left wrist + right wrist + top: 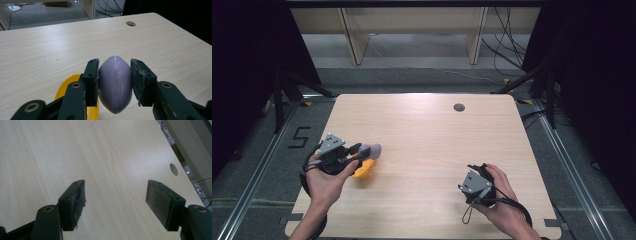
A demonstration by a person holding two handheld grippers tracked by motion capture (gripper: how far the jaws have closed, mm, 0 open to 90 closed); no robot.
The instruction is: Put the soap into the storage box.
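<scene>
Left gripper view: smooth purple egg-shaped piece (115, 83) clamped; pale woodgrain table (50, 47).

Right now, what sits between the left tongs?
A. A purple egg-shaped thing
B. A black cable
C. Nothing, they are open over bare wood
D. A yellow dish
A: in the left gripper view the pads of the left tongs press on both sides of the purple egg-shaped thing, with a yellow thing lying below it on the table.
</scene>
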